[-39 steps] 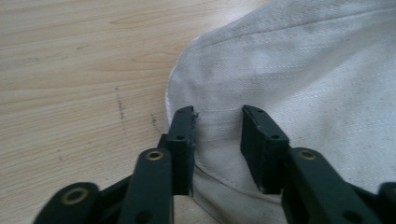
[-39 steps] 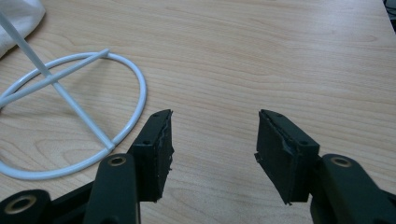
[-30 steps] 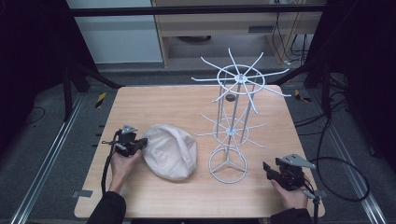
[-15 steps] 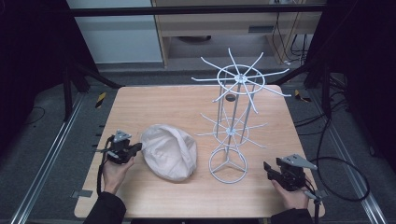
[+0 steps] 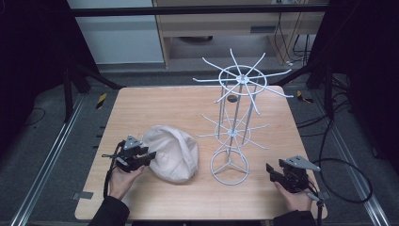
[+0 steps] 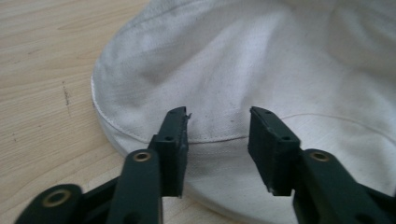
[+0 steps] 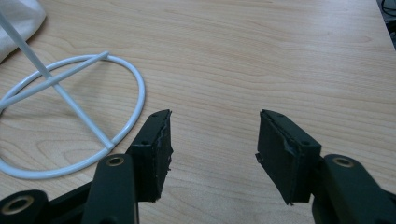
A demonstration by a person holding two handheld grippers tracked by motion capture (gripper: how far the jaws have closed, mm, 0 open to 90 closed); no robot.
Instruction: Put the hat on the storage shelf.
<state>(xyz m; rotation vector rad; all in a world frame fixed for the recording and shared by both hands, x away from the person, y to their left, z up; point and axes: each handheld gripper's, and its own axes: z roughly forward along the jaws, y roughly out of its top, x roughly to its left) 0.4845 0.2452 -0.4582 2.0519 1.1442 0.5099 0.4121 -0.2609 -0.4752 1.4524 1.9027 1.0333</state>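
Note:
A crumpled white cloth cap (image 5: pixel 171 151) lies on the wooden table (image 5: pixel 155 108), left of centre. My left gripper (image 5: pixel 147 155) sits at the cap's left edge, jaws open. In the left gripper view the white cap (image 6: pixel 243 79) is close ahead, and its stitched brim runs between the spread fingertips of the left gripper (image 6: pixel 218 135). A white wire rack (image 5: pixel 237 122) with radiating arms stands right of the cap. My right gripper (image 5: pixel 271 171) rests open near the front right corner, apart from the rack's ring base (image 7: pixel 70 121), with bare wood between the right gripper's (image 7: pixel 214 140) jaws.
Black cables (image 5: pixel 346 174) trail off the table's right side. A metal rail (image 5: pixel 47 165) runs along the floor on the left. A cabinet (image 5: pixel 235 23) stands beyond the far edge. Bare wood lies between the rack and the right gripper.
My left gripper has moved right and nearer, from beside the cap onto its left brim. The right gripper has stayed in place.

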